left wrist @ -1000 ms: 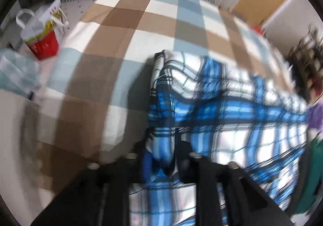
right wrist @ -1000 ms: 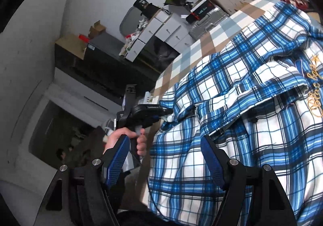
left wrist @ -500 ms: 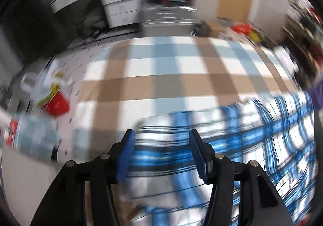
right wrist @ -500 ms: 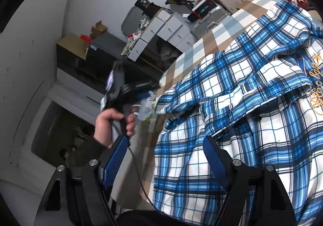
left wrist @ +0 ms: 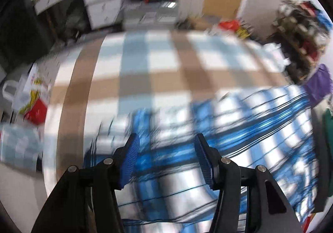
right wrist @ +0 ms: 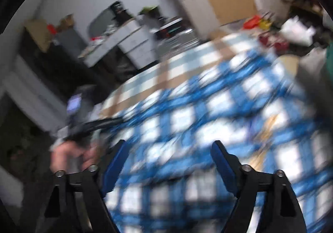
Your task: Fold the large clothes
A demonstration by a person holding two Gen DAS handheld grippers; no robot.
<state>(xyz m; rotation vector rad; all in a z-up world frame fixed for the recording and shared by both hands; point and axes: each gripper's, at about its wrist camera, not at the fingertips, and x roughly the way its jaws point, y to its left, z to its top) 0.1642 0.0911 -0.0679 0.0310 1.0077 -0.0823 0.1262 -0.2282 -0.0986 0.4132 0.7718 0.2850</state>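
Garment: large blue, white and black plaid cloth shirt (left wrist: 239,145), spread in soft folds on the near side of the tabletop; blurred in both views.
Position: lying flat, unheld, its edge reaching toward the left border of the surface.
Surface: tabletop covered by a brown, pale blue and white checked cloth (left wrist: 149,62), bare beyond the shirt's far edge.
Left hand-held gripper (left wrist: 166,158): blue ribbed pads about half apart, nothing between them; hanging above the shirt, angled steeply down.
Left change: a second ago clamped on a fold of the shirt edge; jaws have just been opening, fold let go, tool lifted clear.
Right hand-held gripper (right wrist: 168,160): blue pads spread wide, empty; hovering over the plaid fabric.
Right change: jaws have just been opening wider, nothing between them; view swung across the shirt, heavily smeared.
Person: a hand (right wrist: 68,154) at the left edge of the right view, wrapped around the other tool's black handle.
Meaning for the task: one fold probably laid down and released; likely next, a fresh grab at another edge or sleeve.
Surroundings: red and white paper bag (left wrist: 31,99) off the left edge; grey drawer units (left wrist: 97,4) behind.
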